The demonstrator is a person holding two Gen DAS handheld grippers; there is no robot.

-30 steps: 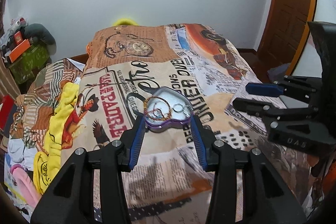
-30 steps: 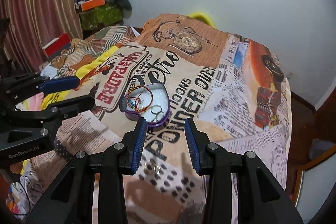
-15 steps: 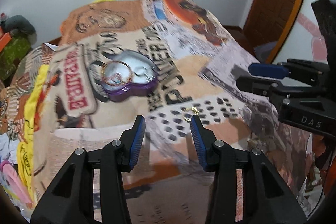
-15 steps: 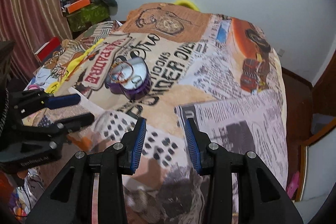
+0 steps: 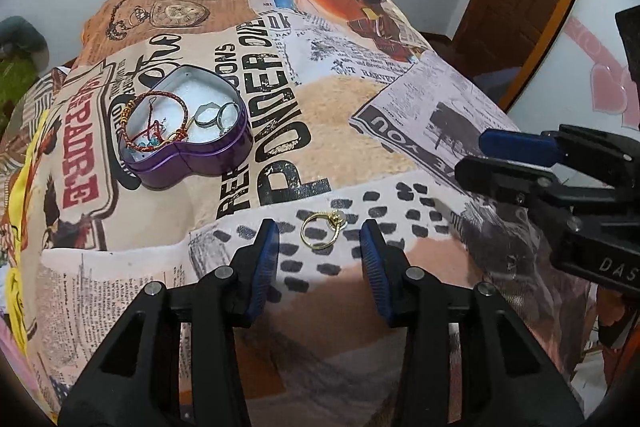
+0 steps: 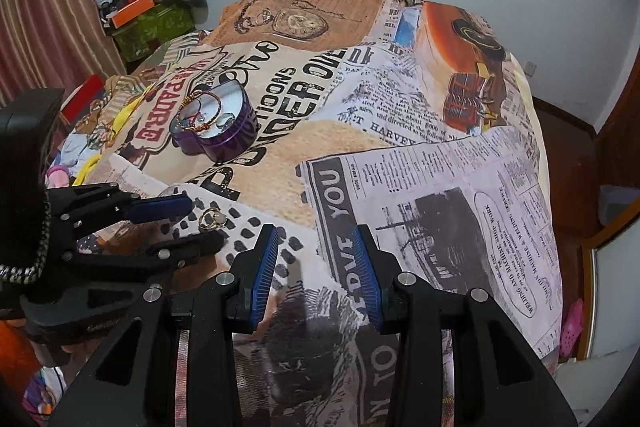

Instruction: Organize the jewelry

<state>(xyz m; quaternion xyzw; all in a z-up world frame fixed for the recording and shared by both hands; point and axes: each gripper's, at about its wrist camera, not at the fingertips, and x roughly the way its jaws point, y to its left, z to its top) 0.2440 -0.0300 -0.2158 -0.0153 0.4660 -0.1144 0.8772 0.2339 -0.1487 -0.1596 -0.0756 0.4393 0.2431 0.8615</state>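
Left wrist view: gold ring [image 5: 321, 229] lies flat on the bedspread [image 5: 360, 115], right between the tips of the left gripper [image 5: 319, 243], whose blue ribbed pads [image 5: 267, 247] stand wide apart w/ nothing in them. Ring sits on the dotted patch of the print, nearer the camera than the purple heart tin [image 5: 188, 151] and off to its right. Tin is open, already holding a red/gold braided bracelet [image 5: 154, 121], a couple of silver rings [image 5: 216, 115] and some small bits I can't make out.

Right wrist view: right gripper [image 6: 316, 259] is also spread, empty, hanging over the newspaper-print part of the bedspread, well apart from the tin [image 6: 218, 131]. You can see the ring [image 6: 211, 219] just beside the left gripper's fingers there.

Handling guess: ring is tiny, light, hard metal, thin smooth band w/ a small stone or setting on top, so prob slippery btw flat pads. Bedspread looks soft and a bit saggy, so pressing down may just sink it into the fabric or pinch cloth along w/ it. I'd take it across the band, pads on opposite sides of the hoop, setting left free, close slow. Ribbed pads should help w/ grip. Tin is thin rigid metal w/ a shallow wall and pale lining, so dropping the ring in from just above the rim should be fine, imo.
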